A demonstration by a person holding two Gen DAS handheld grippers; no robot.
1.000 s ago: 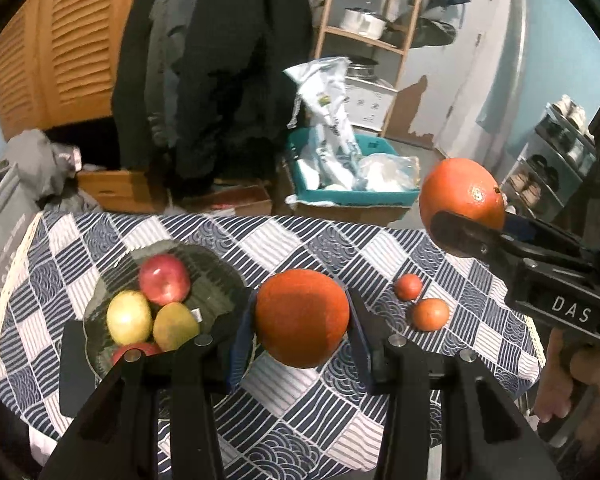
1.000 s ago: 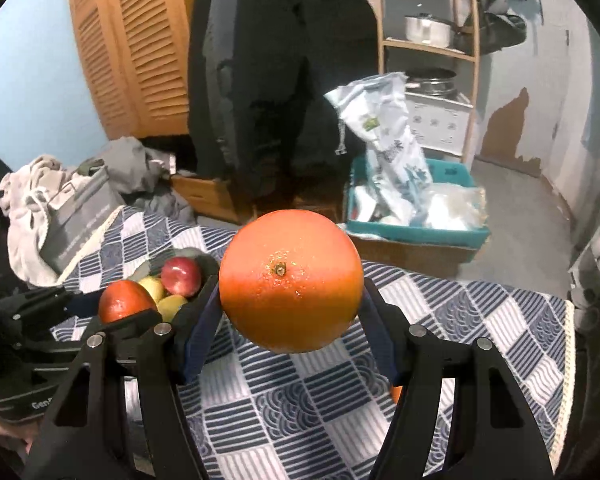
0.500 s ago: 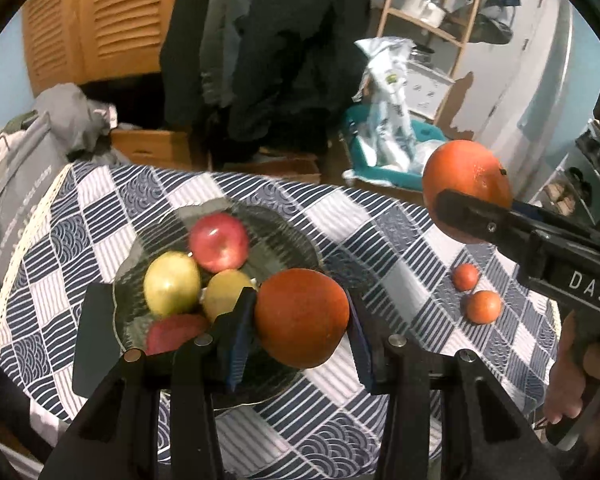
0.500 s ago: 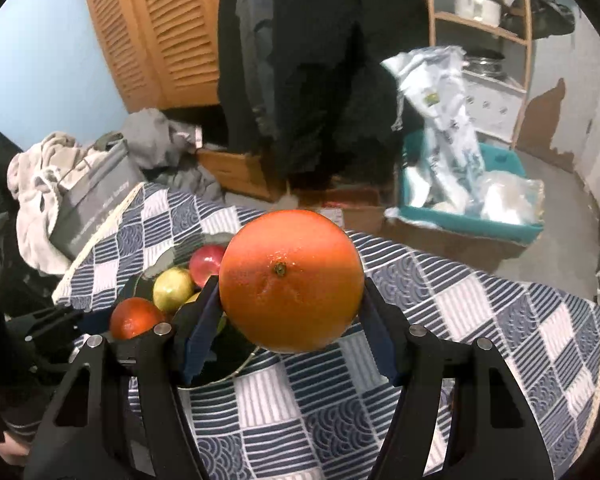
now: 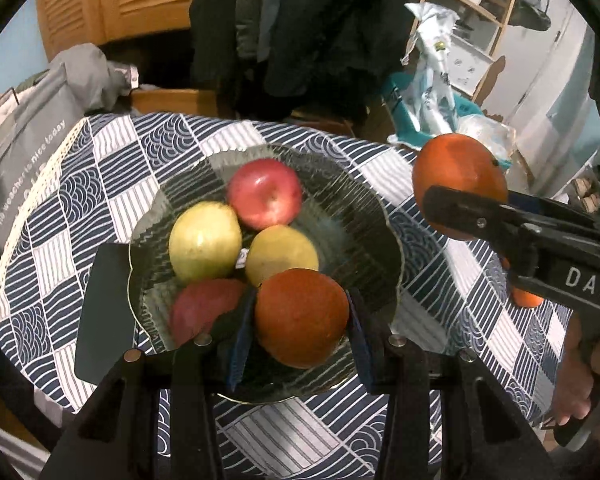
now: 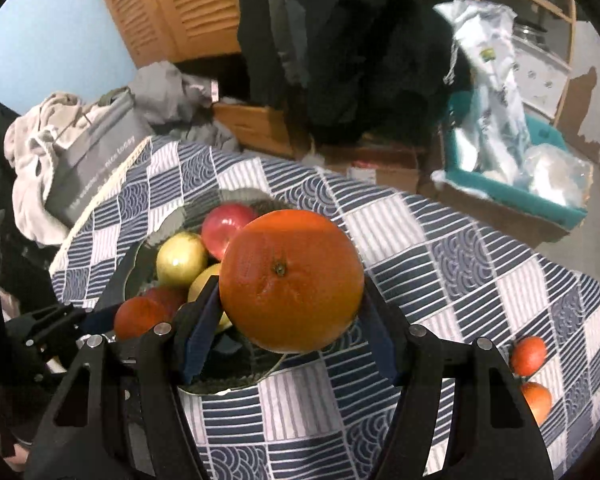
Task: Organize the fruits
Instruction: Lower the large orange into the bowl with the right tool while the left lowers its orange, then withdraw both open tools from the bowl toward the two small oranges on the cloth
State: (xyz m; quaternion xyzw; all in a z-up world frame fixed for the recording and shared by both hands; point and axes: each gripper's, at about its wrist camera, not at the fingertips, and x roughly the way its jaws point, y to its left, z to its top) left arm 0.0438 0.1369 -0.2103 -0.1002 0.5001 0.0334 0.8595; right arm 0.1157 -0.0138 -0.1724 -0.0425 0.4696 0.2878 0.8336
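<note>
The checked tablecloth (image 5: 112,168) is spreading across the round table, and the dark glass plate (image 5: 364,216) is sitting on it, carrying two red apples (image 5: 265,193) and two yellow fruits (image 5: 205,238). The right gripper (image 6: 292,328) is clamping the big orange (image 6: 292,280) beside the plate's rim. The left gripper (image 5: 300,336) is pinching a smaller orange (image 5: 301,317) over the plate's near edge. Two little tangerines (image 6: 528,350) are lying well apart on the cloth.

Left gripper (image 5: 300,320) tilted steeply down, jaws clamped on orange (image 5: 302,316) — right gripper (image 6: 290,304) likewise, gripping larger orange (image 6: 291,280).
</note>
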